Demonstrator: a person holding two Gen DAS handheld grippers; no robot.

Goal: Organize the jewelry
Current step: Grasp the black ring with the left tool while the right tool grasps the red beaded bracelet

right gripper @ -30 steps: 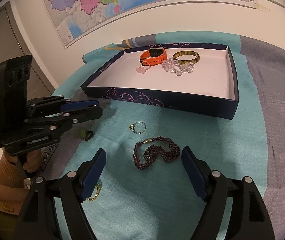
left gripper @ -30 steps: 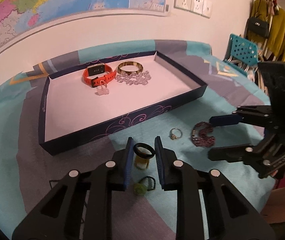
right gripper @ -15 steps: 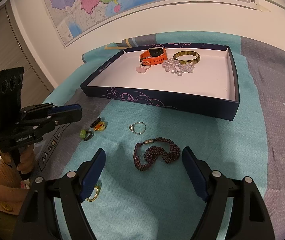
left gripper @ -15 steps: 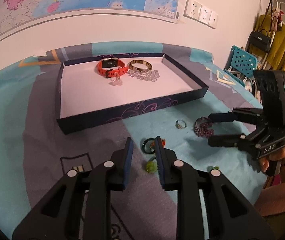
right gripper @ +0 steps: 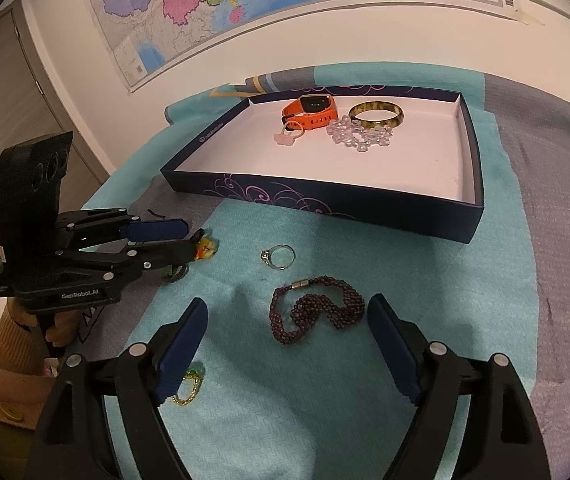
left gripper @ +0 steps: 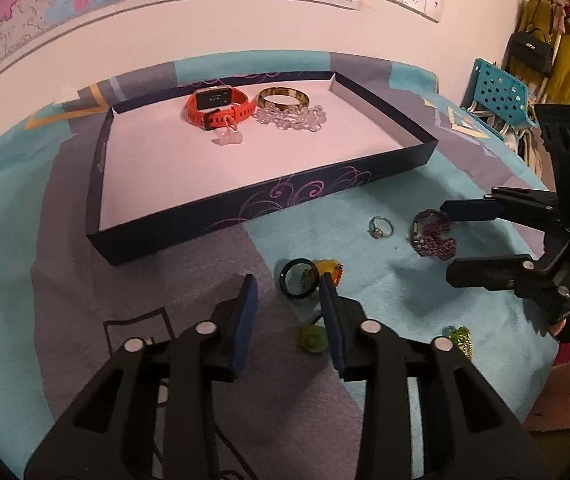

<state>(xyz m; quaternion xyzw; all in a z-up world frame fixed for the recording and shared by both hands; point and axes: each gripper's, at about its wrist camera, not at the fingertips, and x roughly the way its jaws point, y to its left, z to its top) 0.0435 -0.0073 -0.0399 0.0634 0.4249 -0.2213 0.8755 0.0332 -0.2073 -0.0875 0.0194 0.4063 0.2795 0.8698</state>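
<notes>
"genrobot.ai" printed white on side of left hand-held gripper (right gripper: 189,240); other print unreadable.

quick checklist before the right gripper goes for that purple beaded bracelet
1. Right gripper open wide enough: ok, its jaws stand wide on either side of the purple beaded bracelet, not touching it.
2. Bracelet free of other items: ok, the silver ring lies apart from it on the cloth.
3. Left gripper out of the way: ok, it sits off by the dark ring, nothing gripped.
4. Room in the tray: ok, the orange watch, bangle and clear beads crowd the far end only.
5. Bracelet clasp fastened: cannot tell.
</notes>
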